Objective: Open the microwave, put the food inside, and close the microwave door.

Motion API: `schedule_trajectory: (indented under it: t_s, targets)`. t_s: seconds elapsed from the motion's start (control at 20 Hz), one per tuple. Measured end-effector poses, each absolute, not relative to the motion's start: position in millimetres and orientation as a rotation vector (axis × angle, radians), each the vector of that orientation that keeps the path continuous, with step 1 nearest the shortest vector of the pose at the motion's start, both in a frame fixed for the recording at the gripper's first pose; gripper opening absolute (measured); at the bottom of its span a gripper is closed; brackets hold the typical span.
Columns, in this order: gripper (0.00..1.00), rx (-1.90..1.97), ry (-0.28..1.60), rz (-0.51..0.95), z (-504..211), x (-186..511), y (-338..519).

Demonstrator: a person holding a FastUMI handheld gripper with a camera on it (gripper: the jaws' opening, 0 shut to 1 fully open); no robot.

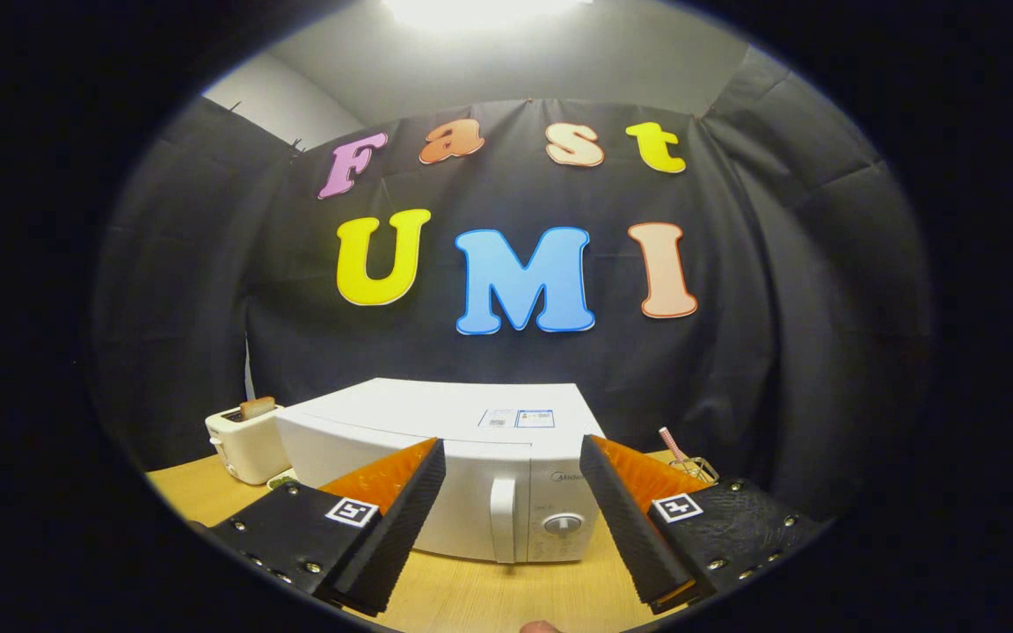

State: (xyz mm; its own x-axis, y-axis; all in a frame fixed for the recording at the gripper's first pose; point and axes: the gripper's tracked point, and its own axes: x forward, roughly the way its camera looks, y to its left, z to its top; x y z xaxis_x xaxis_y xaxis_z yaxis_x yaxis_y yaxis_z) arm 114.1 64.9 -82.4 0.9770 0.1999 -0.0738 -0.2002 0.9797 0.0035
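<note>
A: Any writing you can make out?

B: A faint brand mark on the microwave (436, 457), by its dial (563, 524), too small to read. Two stickers (517, 418) on its top are illegible too.

A: And the tool (513, 519)?

B: Its spread-apart fingers each carry a square black-and-white marker (353, 511), no words.

**Booth and backdrop**

You worked at a light wooden table (471, 593) set against a black cloth wall (735, 369) that hung in folds. Above the cloth you had a pale grey wall (612, 61), with a bright lamp (480, 10) glaring overhead.
</note>
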Motion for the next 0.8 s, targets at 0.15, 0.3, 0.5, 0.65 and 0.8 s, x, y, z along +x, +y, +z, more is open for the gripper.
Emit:
schedule_trajectory:
  t_s: [0.15,0.3,0.5,0.65,0.8]
  targets:
    - [0.98,-0.017,0.117,0.198,-108,130,69]
    - [0.98,-0.031,0.171,0.193,-137,143,73]
    - [0.98,-0.043,0.243,0.179,-173,153,76]
    - [0.98,-0.055,0.282,0.172,-192,159,77]
    - [0.84,-0.045,0.325,0.162,-210,166,77]
